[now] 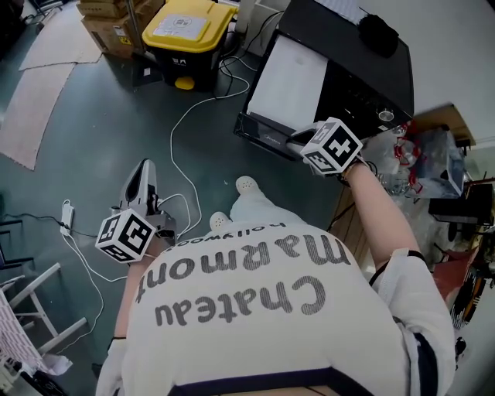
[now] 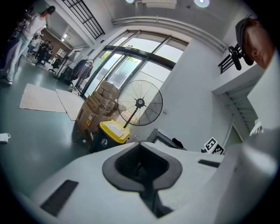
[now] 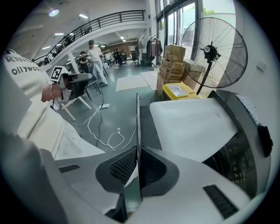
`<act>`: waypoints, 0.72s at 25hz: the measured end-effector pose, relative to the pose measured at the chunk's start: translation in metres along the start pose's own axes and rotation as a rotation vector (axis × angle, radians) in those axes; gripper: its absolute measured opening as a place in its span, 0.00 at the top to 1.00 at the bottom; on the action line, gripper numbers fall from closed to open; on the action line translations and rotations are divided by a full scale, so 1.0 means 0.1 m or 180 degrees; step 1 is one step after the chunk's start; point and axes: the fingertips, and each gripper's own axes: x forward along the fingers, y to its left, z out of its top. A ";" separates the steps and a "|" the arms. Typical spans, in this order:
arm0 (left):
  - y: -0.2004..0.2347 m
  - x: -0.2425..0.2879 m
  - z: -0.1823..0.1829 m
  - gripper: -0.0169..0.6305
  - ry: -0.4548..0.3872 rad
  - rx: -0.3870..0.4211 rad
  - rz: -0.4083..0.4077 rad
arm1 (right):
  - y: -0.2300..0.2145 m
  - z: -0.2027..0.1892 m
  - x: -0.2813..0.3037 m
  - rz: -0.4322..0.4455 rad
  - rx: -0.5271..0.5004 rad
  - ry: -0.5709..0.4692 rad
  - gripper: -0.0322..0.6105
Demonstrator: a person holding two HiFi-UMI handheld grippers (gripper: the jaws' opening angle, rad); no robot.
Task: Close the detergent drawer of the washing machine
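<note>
The washing machine (image 1: 340, 77) is a black top-loader with a white lid panel (image 3: 192, 127), and it lies ahead of me on the floor. My right gripper (image 1: 298, 141) is at the machine's near front corner, pointing steeply down. In the right gripper view its jaws (image 3: 138, 175) are shut on a thin dark panel edge (image 3: 138, 122) that runs straight away from them, with the white lid to its right. I cannot make out the detergent drawer as a separate part. My left gripper (image 1: 142, 176) hangs over the bare floor at the left, far from the machine (image 2: 164, 139). Its jaws (image 2: 142, 168) are together and hold nothing.
A yellow-lidded bin (image 1: 186, 35) and cardboard boxes (image 1: 112, 23) stand beyond the machine, with a large floor fan (image 3: 213, 50) beside them. White cables (image 1: 182, 131) loop across the floor between my hands. A white frame (image 1: 39, 302) stands at the lower left and cluttered shelving (image 1: 433, 162) at the right.
</note>
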 end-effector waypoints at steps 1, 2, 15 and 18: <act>-0.01 0.01 0.01 0.96 -0.0012 0.0006 -0.0003 | -0.01 0.00 0.00 -0.0002 0.0009 -0.0021 0.87; -0.02 0.01 0.02 0.96 -0.0027 0.0013 -0.0002 | -0.02 0.01 0.00 -0.0006 0.0015 -0.0039 0.87; -0.10 0.08 0.11 0.96 -0.0145 0.0011 0.0073 | -0.28 -0.02 0.00 -0.0029 0.0000 -0.0009 0.87; -0.11 0.10 0.12 0.96 -0.0161 0.0009 0.0096 | -0.33 -0.01 0.00 -0.0038 -0.0001 -0.0008 0.87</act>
